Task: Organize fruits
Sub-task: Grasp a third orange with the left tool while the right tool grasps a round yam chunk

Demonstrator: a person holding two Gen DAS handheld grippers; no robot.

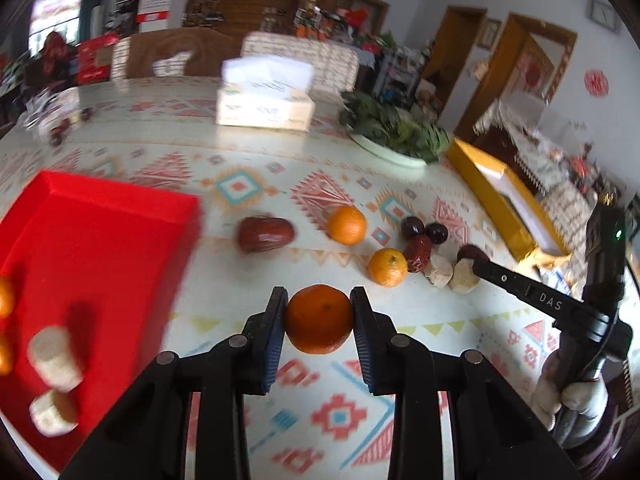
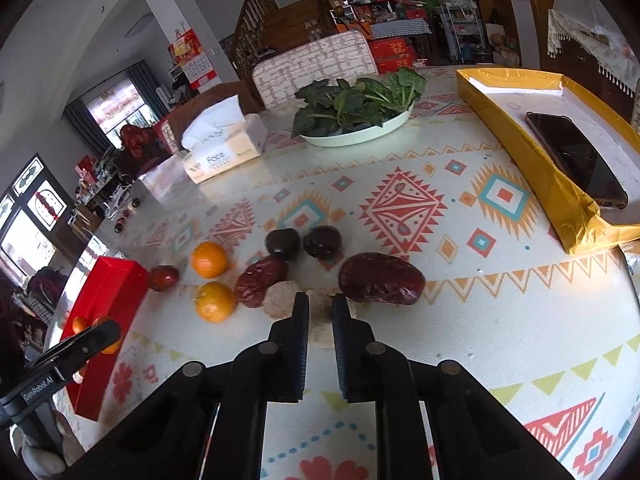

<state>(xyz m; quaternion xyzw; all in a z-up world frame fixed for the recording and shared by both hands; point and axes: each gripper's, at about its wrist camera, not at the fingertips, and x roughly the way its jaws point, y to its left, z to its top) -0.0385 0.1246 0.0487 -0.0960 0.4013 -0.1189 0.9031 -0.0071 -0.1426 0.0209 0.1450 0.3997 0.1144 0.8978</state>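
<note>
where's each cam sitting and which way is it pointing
Left wrist: rides the left hand-held gripper, angled down at the patterned table; its pads clamp a small round orange; a gloved hand holds the right tool.
Right wrist: rides the right hand-held gripper, shut above pale beige chunks; the left tool shows at its left edge.
Shared: red rectangular tray, white plate of leafy greens, white tissue box.
</note>
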